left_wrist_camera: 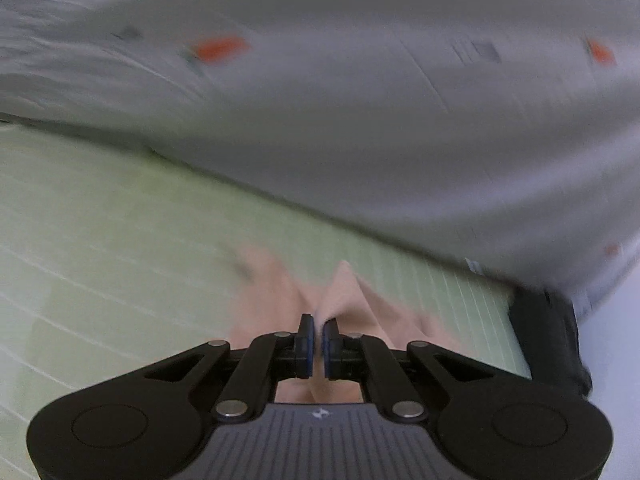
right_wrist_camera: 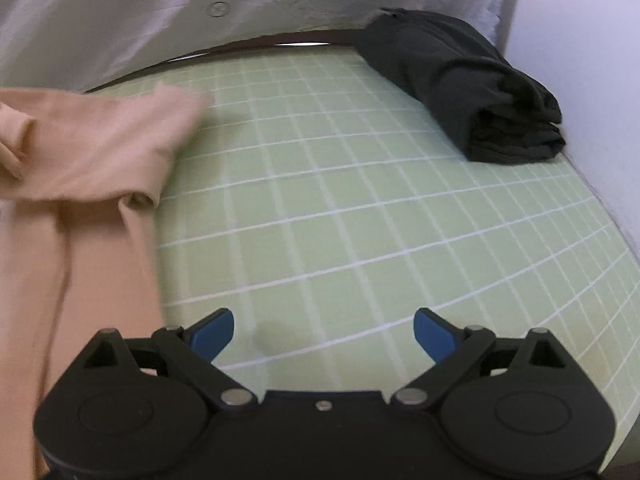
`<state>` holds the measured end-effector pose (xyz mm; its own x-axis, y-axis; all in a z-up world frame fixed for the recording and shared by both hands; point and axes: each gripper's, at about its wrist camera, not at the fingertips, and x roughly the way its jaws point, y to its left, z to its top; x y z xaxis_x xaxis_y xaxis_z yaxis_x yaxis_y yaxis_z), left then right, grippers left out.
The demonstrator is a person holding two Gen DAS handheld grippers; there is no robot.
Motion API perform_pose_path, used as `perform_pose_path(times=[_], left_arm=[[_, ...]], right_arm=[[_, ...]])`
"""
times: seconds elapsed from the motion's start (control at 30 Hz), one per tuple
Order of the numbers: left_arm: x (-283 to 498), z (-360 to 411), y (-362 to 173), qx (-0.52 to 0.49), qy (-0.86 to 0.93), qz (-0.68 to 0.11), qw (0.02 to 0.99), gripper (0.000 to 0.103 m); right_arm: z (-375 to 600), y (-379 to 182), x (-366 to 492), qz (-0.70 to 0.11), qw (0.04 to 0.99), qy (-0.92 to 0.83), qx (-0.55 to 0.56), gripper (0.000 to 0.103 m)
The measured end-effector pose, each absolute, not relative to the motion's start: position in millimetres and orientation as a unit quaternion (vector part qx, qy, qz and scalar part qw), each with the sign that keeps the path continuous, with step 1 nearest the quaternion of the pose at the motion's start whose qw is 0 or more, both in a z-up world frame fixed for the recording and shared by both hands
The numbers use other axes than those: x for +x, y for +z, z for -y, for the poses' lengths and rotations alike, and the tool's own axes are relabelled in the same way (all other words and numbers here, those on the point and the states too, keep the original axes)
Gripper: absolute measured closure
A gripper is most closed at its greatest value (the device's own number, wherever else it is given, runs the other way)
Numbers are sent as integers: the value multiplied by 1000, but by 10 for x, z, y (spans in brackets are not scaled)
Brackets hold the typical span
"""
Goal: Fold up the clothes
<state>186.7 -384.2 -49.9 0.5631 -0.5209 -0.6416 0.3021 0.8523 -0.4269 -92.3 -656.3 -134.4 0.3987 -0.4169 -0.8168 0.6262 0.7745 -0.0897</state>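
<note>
A peach-coloured garment lies on the green grid mat at the left of the right wrist view, partly folded over itself. In the left wrist view my left gripper is shut on a bunched fold of the peach garment, held just above the mat; the view is blurred. My right gripper is open and empty over the bare mat, to the right of the garment.
A folded black garment lies at the mat's far right corner, also dark in the left wrist view. A person's white shirt fills the background beyond the mat's far edge. A white wall runs along the right.
</note>
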Motion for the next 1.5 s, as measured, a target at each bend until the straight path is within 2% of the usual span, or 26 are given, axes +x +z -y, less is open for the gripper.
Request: perform_pose_path(times=[0.1,0.27,0.37,0.4,0.43,0.53,0.7,1.1,1.23,1.4,1.5], left_arm=[[2099,3382,-477,-154,-203,-393,884,99],[2380,2897,-665,-171,-163,-417,878,97],[2375,2764,-760,-164,-152,-433,873,76],[2354,2767,-784,-159,-157,-440,870,64],[2310,2789,-811,-150,-160,-447,867,57],[2050,2860,-872,-109,-172,-470,859,45],[1493,3170,-994,-36,-214,-505,836,38],[291,3554,-1128,68,-273,-543,791,32],[69,3512,-1147,85,-257,-553,788,32],[-130,3464,-1226,101,-245,-568,779,31],[-247,3413,-1270,110,-242,-574,774,30]], right_arm=[[6366,-1317,-863,-448,829,-316,112,6],[6072,-1259,-800,-445,830,-321,103,6],[5895,-1225,-763,-443,830,-323,98,6],[5872,-1214,-764,-442,830,-325,99,6],[5849,-1203,-766,-440,830,-327,100,6],[5783,-1178,-793,-436,835,-322,97,5],[5676,-1141,-856,-429,846,-305,84,6],[5458,-1082,-1145,-420,868,-260,53,8],[5417,-1123,-1248,-445,861,-237,58,20],[5337,-1188,-1359,-466,856,-216,51,26],[5260,-1236,-1417,-478,854,-204,39,35]])
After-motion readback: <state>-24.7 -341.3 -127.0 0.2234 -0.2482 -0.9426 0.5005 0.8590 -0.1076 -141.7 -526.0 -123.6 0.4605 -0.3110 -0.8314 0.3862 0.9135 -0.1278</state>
